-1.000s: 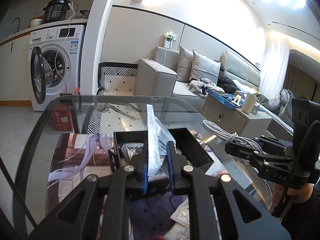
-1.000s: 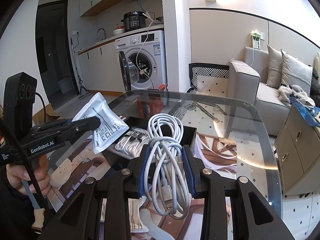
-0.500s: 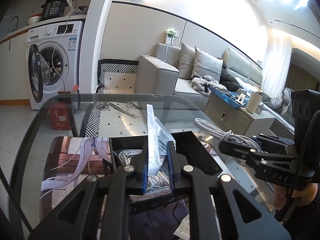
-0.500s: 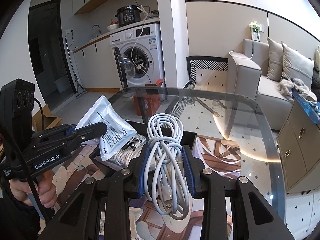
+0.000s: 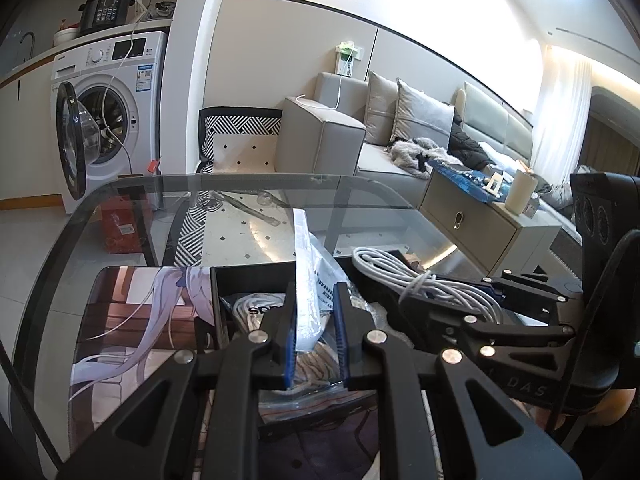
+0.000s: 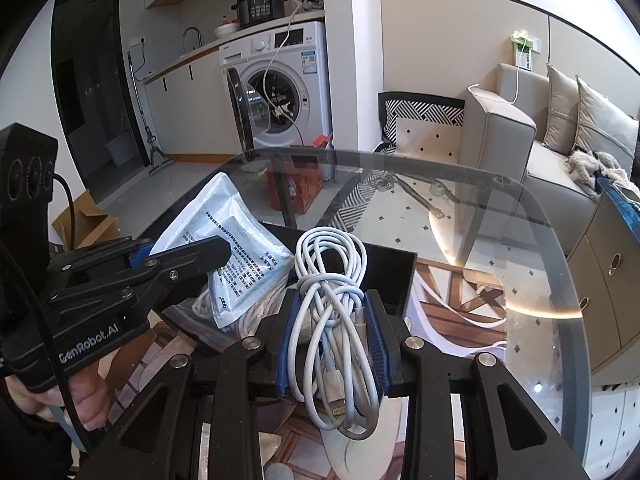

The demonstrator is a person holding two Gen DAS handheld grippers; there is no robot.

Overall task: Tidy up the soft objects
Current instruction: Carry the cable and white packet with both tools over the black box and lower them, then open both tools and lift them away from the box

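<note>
Now the left hand-held gripper (image 5: 314,312) is pinched narrow on a white plastic packet (image 5: 310,280) and hangs right over the black box (image 6: 394,272); a second ago it sat farther back, with the box lying ahead of it. The right hand-held gripper (image 6: 330,320) is clamped on a coiled white cable (image 6: 332,280) and has likewise closed in, so both loads now sit above the open box, close to each other. Inside the box a bagged white cloth with dark lettering (image 5: 256,312) already lies on the bottom. Under it all is the glass worktop (image 6: 520,240), with a printed mat (image 5: 136,320) beneath the box. Judging by this, the carry is nearly over: the packet and cable look ready to be lowered and let go, one at a time so the two tools do not collide.
</note>
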